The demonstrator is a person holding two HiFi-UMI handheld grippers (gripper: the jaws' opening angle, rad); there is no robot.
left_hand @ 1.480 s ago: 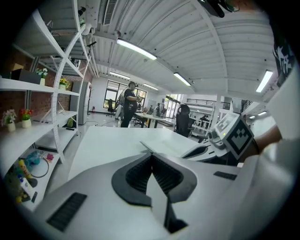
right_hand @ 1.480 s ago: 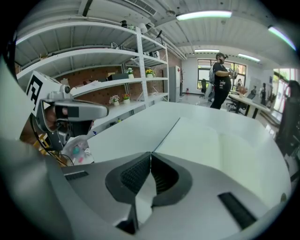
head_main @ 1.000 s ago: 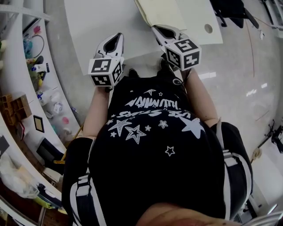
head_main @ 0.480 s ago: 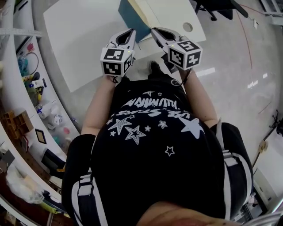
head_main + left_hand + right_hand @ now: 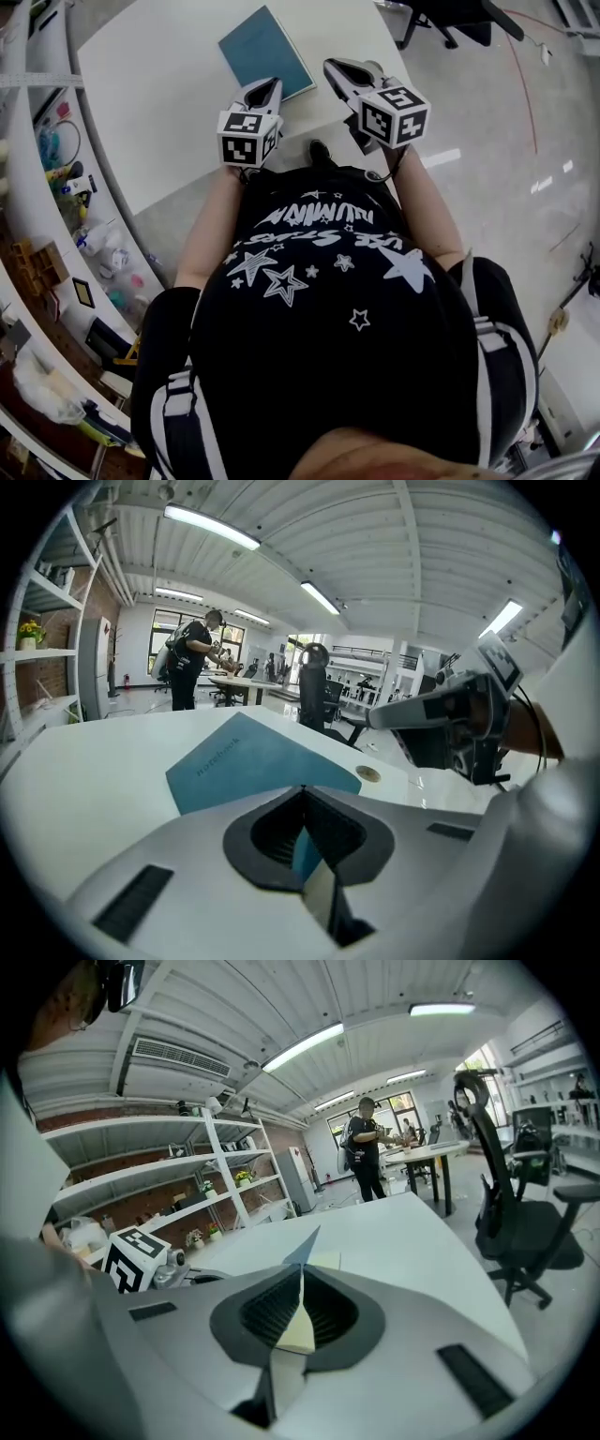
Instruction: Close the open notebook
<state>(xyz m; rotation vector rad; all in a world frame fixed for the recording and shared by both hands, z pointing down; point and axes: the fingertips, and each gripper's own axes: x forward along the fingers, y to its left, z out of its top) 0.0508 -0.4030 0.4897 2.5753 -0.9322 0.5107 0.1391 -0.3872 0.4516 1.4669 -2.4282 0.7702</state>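
The notebook [image 5: 265, 54] lies closed on the white table [image 5: 159, 103], teal cover up. My left gripper [image 5: 272, 82] hovers at the notebook's near edge, jaws together with nothing between them. In the left gripper view the cover [image 5: 244, 761] spreads just beyond the left gripper [image 5: 302, 789]. My right gripper [image 5: 330, 66] is shut and empty, just right of the notebook's near corner. In the right gripper view a teal corner of the notebook [image 5: 305, 1246] peeks over the right gripper [image 5: 300, 1267].
A black office chair [image 5: 450, 19] stands off the table's far right corner, also seen as the chair [image 5: 511, 1204]. Cluttered shelves [image 5: 56, 187] curve along the left. A round cable hole [image 5: 368, 773] sits in the table beyond the notebook. A person [image 5: 197, 658] works at a distant desk.
The notebook went from open with cream pages showing to closed with the teal cover up. Both grippers drew back off it toward the table's near edge.
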